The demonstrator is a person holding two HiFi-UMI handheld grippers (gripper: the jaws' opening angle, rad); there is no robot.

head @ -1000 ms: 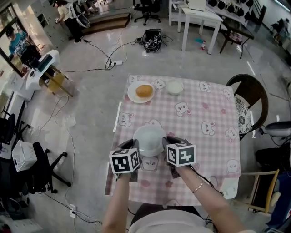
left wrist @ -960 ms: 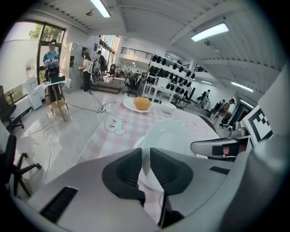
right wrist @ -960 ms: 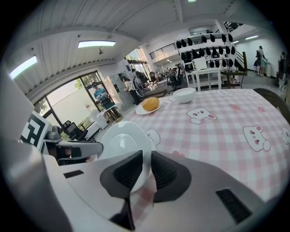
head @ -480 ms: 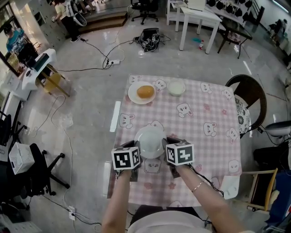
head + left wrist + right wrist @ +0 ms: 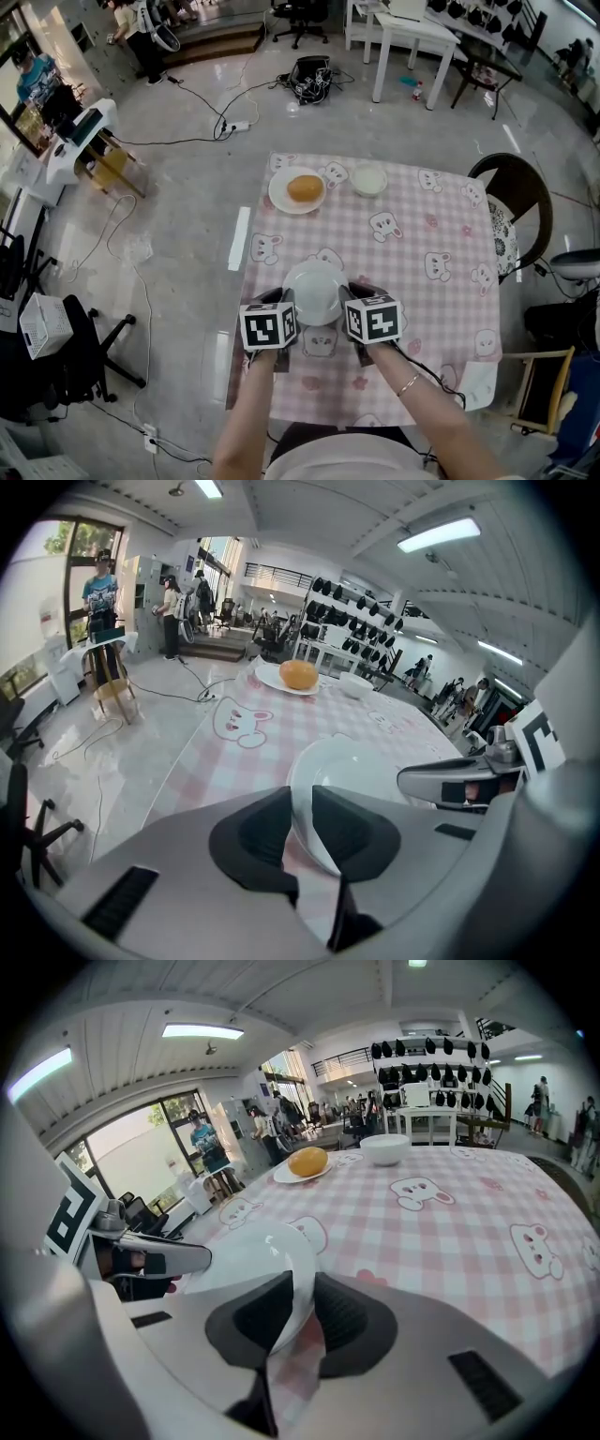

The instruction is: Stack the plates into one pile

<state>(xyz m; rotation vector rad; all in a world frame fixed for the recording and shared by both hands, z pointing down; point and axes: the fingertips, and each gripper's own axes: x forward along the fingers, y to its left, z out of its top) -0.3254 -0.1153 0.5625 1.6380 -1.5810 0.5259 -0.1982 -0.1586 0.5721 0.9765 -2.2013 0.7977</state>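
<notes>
Both forearms reach forward from the bottom of the head view, side by side, wrists angled down toward the table (image 5: 441,309). A bracelet (image 5: 409,385) sits on the right wrist. Left gripper (image 5: 285,298) and right gripper (image 5: 349,293) face each other across 1 dish, marker cubes turned up.

Plate (image 5: 316,291): plain white, round, glossy, shallow with a raised rim, nothing on it. It sits in the near middle of the pink checked bunny-print cloth (image 5: 422,216), between the 2 grippers. Cannot tell whether it rests on the cloth or hangs just above it.

Left gripper view: jaws narrowly apart, the plate's left rim filling the slot between the dark pads, pinched. They have just eased open a touch.

Right gripper view: jaws have just been opening. The right rim stands between them against 1 pad, and a sliver of cloth shows beside the other pad, so there is no pinch.

Far left of the table, well apart from the plate: a second white plate (image 5: 281,199) carrying an orange bun (image 5: 305,188), and a small white bowl (image 5: 369,180) just beside it.
</notes>
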